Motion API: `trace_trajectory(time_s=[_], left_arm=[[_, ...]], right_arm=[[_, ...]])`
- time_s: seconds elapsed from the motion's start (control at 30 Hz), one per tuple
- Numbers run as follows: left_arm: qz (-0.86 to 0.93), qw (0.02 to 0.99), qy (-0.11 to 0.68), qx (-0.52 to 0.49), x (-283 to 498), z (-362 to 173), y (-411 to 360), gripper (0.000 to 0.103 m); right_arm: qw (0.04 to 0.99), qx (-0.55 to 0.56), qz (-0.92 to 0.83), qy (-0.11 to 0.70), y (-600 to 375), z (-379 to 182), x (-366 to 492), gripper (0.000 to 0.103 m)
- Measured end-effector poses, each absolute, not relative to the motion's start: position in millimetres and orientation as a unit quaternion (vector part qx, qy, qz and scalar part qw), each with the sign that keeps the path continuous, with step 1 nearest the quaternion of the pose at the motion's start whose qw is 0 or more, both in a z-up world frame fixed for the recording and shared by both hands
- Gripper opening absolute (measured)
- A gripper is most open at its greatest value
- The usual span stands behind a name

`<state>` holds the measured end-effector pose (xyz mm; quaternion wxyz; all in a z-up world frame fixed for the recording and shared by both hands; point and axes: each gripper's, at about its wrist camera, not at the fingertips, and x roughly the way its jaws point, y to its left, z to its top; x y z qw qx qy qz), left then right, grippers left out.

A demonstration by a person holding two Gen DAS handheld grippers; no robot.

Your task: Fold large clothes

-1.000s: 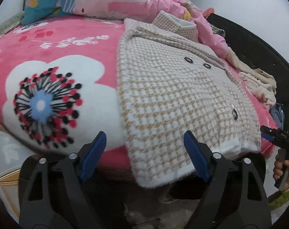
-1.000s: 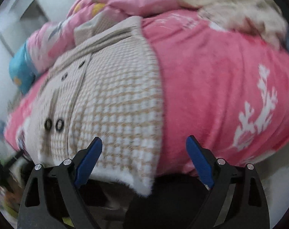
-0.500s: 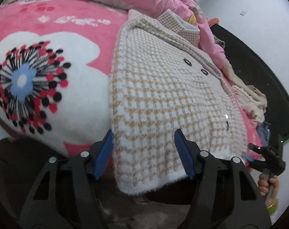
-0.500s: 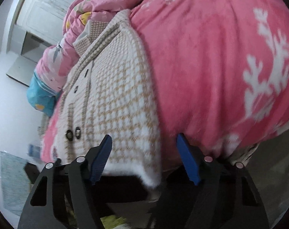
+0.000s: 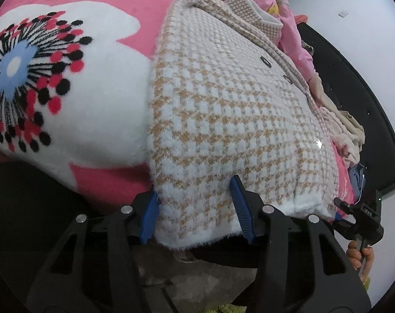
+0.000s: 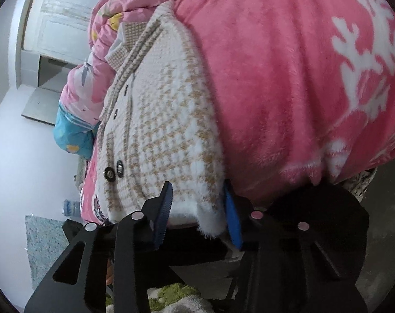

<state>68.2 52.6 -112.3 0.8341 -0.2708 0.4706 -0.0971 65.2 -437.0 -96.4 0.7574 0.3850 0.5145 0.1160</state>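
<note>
**Coat hem bracketed at both near corners**

A pink blanket (image 5: 114,7) with a large white flower print is spread over the bed, and in the right wrist view its surface (image 6: 275,78) carries white branch-like shapes. A houndstooth coat (image 5: 223,109) in cream and tan is laid flat on it, collar at the far end against a pink quilt (image 5: 288,13), hem hanging slightly over the near edge of the bed. The same coat (image 6: 166,130) is seen in the right wrist view, with two dark buttons (image 6: 114,172) near its hem. A heap of pale clothes (image 5: 346,130) is piled beyond the coat's far side, by a black bed frame (image 5: 367,109).

The left gripper (image 5: 195,208) is set astride one hem corner; its jaws are closing, with the fabric between the blue pads, the outer pad just at the coat's side edge. Firm pinching cannot be made out. The right gripper (image 6: 197,208) is placed at the other corner, jaws likewise closing at a narrower gap, the fluffy white hem between them. It is also seen small at the edge of the left wrist view (image 5: 359,214), held by a hand (image 5: 359,258).
</note>
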Motion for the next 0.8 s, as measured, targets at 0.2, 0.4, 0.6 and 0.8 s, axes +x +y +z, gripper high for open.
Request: trace_trajectory(time_s=[0.2, 0.4, 0.6, 0.8], left_arm=[[-0.078, 0.836, 0.478, -0.259, 68, -108, 49, 0.041], [-0.079, 0.839, 0.48, -0.246, 67, -99, 42, 0.031], [-0.074, 0.848, 0.487, -0.196, 69, -87, 32, 0.011], [-0.073, 0.909, 0.398, -0.098, 37, -13, 16, 0.008]], right_arm=[[0.744, 0.396, 0.144, 0.519, -425, -102, 70, 0.027], [0.774, 0.341, 0.149, 0.512, -414, -83, 64, 0.014], [0.8, 0.342, 0.149, 0.47, -423, -63, 54, 0.008], [0.843, 0.318, 0.179, 0.396, -422, 10, 40, 0.008]])
